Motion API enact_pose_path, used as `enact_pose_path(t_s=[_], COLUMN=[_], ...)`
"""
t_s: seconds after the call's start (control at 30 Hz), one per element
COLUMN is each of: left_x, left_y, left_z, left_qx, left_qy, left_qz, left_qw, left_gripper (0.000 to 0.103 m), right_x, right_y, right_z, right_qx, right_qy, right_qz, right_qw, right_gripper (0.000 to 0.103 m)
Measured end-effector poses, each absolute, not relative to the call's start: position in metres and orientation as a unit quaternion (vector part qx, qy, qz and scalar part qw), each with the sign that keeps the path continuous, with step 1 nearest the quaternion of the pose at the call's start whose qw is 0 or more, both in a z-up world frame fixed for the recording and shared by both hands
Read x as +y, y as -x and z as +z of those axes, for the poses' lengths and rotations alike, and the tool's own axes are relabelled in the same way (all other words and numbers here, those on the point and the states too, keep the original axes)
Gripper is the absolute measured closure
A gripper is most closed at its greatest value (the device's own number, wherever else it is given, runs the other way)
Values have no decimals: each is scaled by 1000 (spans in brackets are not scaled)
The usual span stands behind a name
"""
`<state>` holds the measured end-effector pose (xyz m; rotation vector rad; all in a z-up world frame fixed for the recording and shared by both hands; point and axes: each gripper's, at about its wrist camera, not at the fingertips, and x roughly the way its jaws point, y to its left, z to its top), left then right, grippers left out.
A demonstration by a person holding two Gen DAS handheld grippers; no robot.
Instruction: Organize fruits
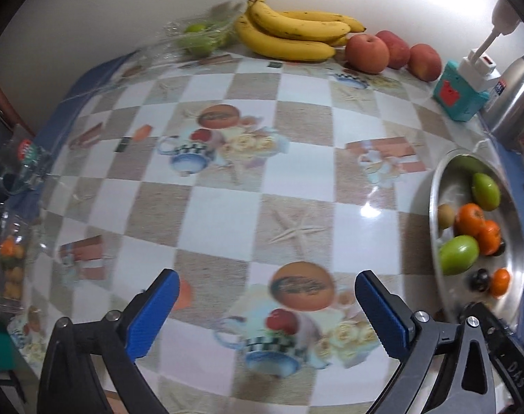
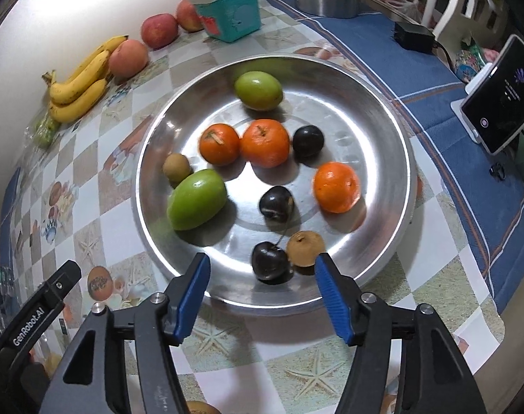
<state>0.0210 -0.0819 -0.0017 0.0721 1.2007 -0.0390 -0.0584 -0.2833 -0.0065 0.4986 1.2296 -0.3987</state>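
The right gripper (image 2: 262,293) hangs over the near rim of a metal dish (image 2: 375,110), its jaws spread wide with nothing between them. Just ahead of the jaws lie a dark cherry (image 2: 270,262) and a small brown fruit (image 2: 305,248), touching each other. Further ahead sit another dark cherry (image 2: 276,203), an orange fruit (image 2: 336,187) ahead to the right, and a green fruit (image 2: 197,198) ahead to the left with a second small brown fruit (image 2: 176,167) just beside it. Beyond these, two orange fruits (image 2: 243,143) touch side by side, a third dark fruit (image 2: 308,140) lies just right of them, and another green fruit (image 2: 258,90) sits at the far side of the dish.

The left gripper (image 1: 265,310) hovers over the patterned table (image 1: 227,214), jaws wide apart and holding nothing. The dish is to the right of these jaws. Far ahead, by the wall, lie bananas (image 1: 293,34), three red apples (image 1: 393,51) to their right, and green fruit in a clear bag (image 1: 199,36) to their left
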Motion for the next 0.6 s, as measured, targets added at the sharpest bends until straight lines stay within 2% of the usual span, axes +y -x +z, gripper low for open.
enact_pose_path(t_s=[0.43, 0.6], left_x=[-58, -44], left_y=[9, 14], left_z=[5, 13], left_qx=[543, 528], left_qy=[-73, -47], left_qz=[15, 15], left_qw=[836, 848], left_gripper=[0, 0], right_x=[-255, -246], right_y=[67, 71], right_z=[-2, 1], right_qx=[571, 568], right_qy=[-195, -191], right_qz=[-167, -154], right_qw=[780, 786], right_gripper=[31, 29])
